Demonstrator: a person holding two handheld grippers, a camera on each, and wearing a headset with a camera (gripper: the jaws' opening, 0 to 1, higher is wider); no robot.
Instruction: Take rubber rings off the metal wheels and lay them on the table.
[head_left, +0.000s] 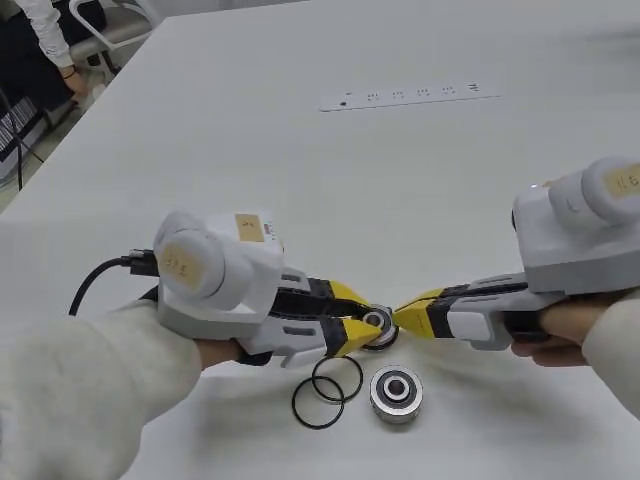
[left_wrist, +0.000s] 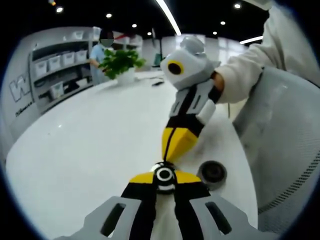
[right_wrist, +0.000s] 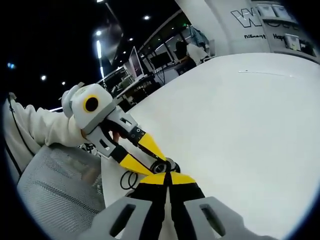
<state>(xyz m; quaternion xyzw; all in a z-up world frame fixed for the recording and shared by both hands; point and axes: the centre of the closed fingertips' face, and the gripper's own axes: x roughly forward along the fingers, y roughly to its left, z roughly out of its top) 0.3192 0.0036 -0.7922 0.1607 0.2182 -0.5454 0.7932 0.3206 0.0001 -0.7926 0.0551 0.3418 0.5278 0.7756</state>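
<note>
My left gripper (head_left: 366, 322) is shut on a small metal wheel (head_left: 378, 324), held just above the white table (head_left: 300, 170). From the right, my right gripper (head_left: 402, 316) meets that wheel's rim with its yellow jaws pressed together, seemingly pinching the wheel's black rubber ring. In the left gripper view the held wheel (left_wrist: 165, 174) sits between my own tips, with the right gripper (left_wrist: 170, 151) pointing down onto it. In the right gripper view my shut right gripper (right_wrist: 168, 176) touches the wheel (right_wrist: 162, 165). Two loose rubber rings (head_left: 328, 391) lie on the table beside a second wheel (head_left: 396, 392).
A white power strip (head_left: 410, 97) lies far back on the table. A black cable (head_left: 95, 275) trails left from the left gripper. A person (head_left: 48, 40) sits by a chair at the far left corner. A mesh chair (left_wrist: 290, 150) stands by the table's edge.
</note>
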